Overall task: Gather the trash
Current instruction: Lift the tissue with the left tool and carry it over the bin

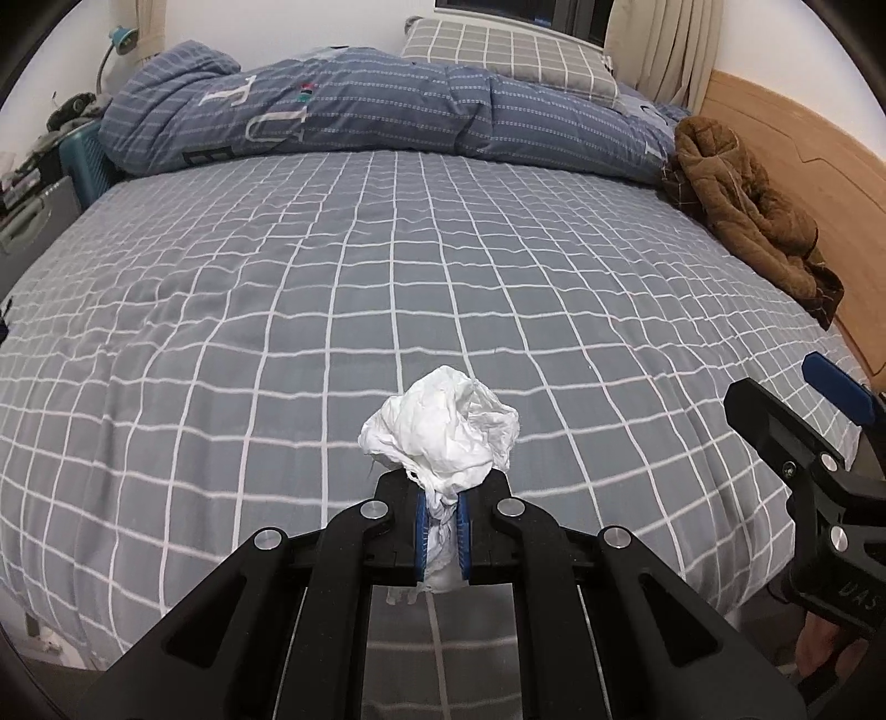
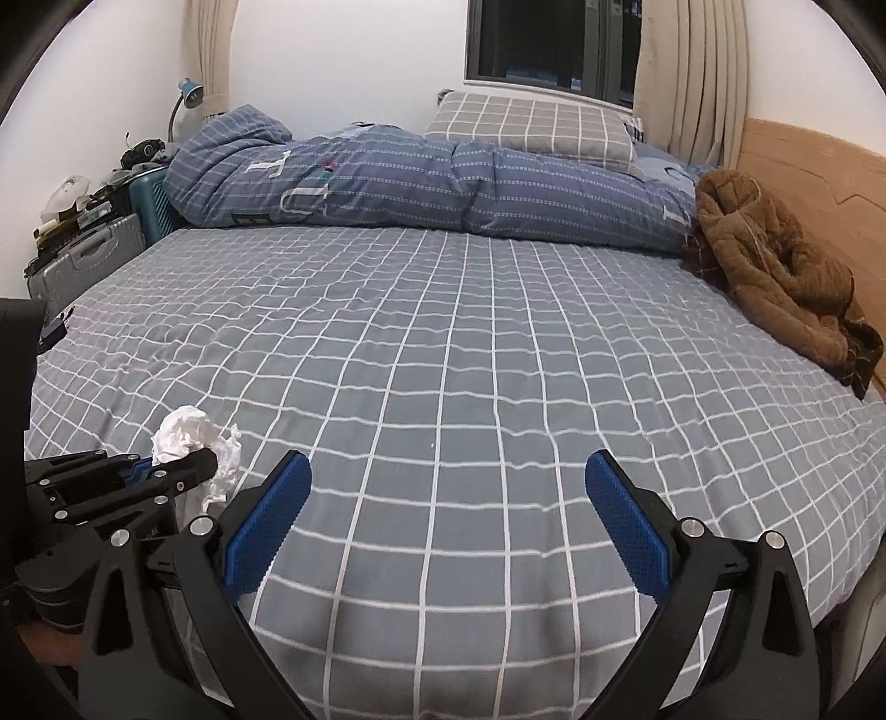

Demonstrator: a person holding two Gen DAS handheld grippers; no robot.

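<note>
- Beside the bed on the far left, a grey hard-shell suitcase [image 2: 83,260] is standing against the wall, and a teal plastic case [image 2: 152,202] is standing just behind it, with small clutter lying on top of both.
- Above them, a blue desk lamp on a bent neck [image 2: 191,94] is leaning toward the bed.
- Across the whole middle, the wide bed with a grey sheet in a white grid pattern [image 1: 387,288] is lying flat, with some small wrinkles on its left part.
- At the lower middle of the left wrist view, the left gripper [image 1: 442,531] is pinching a crumpled white paper tissue [image 1: 443,426] between its blue pads; the tissue is sticking out above the fingertips and is not touching the sheet.
- In the right wrist view this same tissue [image 2: 188,437] is showing at the lower left, in the black fingers.
- Along the far side of the bed, a rolled blue striped quilt [image 1: 360,111] is lying, and a grey checked pillow [image 1: 509,52] is resting behind it.
- Lower right of the tissue, the right gripper [image 2: 448,471] is spreading its two blue-padded fingers wide over the sheet, with nothing between them.
- On the right edge of the bed, a brown fleece jacket [image 1: 747,205] is lying in a heap against the wooden headboard [image 1: 803,127].
</note>
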